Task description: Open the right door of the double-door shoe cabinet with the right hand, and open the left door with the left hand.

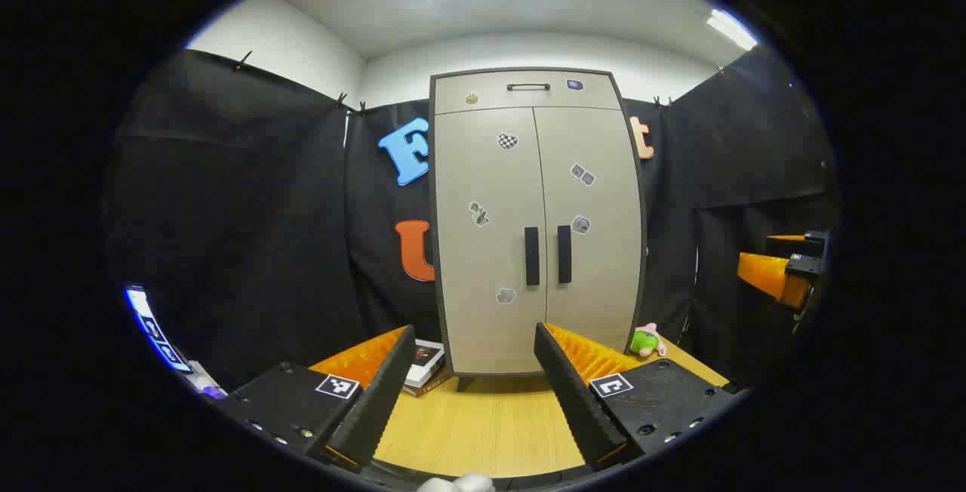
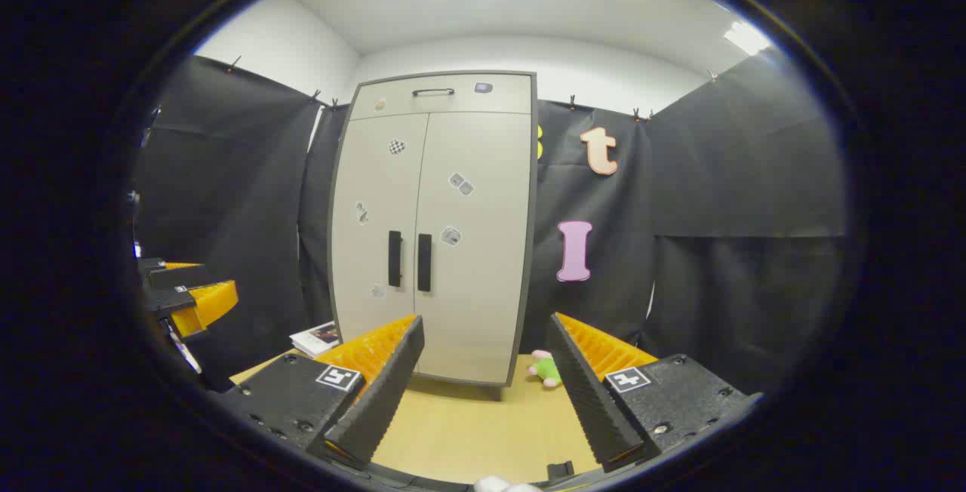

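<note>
A beige double-door shoe cabinet (image 1: 537, 220) (image 2: 434, 228) stands upright on a wooden table, both doors closed. Two black vertical handles sit side by side at mid-height: the left door handle (image 1: 532, 256) (image 2: 395, 258) and the right door handle (image 1: 564, 254) (image 2: 424, 262). My left gripper (image 1: 474, 341) is open, well short of the cabinet front, with nothing between its fingers. My right gripper (image 2: 487, 330) is also open and empty, facing the cabinet's right part from a distance. The right gripper (image 1: 785, 269) also shows at the far right of the left gripper view, the left gripper (image 2: 185, 292) at the far left of the right gripper view.
A drawer with a black handle (image 1: 528, 87) tops the cabinet. A stack of books (image 1: 423, 367) (image 2: 317, 337) lies left of the cabinet's foot. A green and pink plush toy (image 1: 647, 341) (image 2: 545, 369) lies at its right. Black cloth walls surround the wooden table (image 1: 483, 424).
</note>
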Motion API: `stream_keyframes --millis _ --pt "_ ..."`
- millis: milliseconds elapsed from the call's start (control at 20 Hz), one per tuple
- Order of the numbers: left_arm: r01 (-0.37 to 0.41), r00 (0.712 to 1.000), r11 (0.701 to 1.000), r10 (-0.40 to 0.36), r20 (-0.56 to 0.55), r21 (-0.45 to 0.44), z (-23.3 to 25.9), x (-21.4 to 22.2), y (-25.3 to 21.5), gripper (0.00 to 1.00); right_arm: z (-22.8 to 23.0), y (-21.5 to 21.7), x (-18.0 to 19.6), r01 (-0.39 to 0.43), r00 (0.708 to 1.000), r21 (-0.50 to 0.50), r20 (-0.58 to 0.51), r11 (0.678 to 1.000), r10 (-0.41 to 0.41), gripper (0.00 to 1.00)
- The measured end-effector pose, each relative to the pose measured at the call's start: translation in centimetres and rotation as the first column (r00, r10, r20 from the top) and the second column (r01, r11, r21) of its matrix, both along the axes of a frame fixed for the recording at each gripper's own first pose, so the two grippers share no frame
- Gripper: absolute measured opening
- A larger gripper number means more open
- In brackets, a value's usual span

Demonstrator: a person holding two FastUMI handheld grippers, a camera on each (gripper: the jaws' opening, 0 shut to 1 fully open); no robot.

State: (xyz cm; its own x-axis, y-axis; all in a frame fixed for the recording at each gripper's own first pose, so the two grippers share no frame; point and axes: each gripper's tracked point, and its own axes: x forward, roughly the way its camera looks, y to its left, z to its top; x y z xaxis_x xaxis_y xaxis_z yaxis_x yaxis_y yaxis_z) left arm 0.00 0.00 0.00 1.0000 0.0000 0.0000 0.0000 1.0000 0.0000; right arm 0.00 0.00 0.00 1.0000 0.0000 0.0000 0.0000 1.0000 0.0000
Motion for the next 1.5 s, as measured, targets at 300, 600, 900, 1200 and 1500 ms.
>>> stream_keyframes --millis 300,600,900,1200,1500 --pt "0.007 1.0 1.0 -0.008 0.009 0.018 1.1 0.3 0.2 0.95 0.4 -0.2 0.3 0.032 0.999 0.032 0.011 0.999 -0.032 1.0" --pt "0.018 1.0 1.0 -0.018 0.013 0.001 1.3 0.7 0.1 0.95 0.8 -0.3 0.3 0.052 0.998 0.026 0.016 0.998 -0.053 1.0" --pt "0.024 1.0 1.0 -0.024 0.016 0.001 1.3 0.5 0.6 0.95 0.8 0.4 0.9 0.066 0.998 0.011 0.01 0.998 -0.066 1.0" --pt "0.025 1.0 1.0 -0.025 0.004 0.011 0.6 -0.4 1.7 0.95 0.5 1.6 2.2 0.076 0.997 0.017 0.007 0.997 -0.076 1.0" --pt "-0.012 1.0 1.0 0.012 -0.014 0.009 -0.3 -1.8 3.5 0.95 0.8 3.5 7.4 0.079 0.997 0.035 0.016 0.996 -0.08 1.0"
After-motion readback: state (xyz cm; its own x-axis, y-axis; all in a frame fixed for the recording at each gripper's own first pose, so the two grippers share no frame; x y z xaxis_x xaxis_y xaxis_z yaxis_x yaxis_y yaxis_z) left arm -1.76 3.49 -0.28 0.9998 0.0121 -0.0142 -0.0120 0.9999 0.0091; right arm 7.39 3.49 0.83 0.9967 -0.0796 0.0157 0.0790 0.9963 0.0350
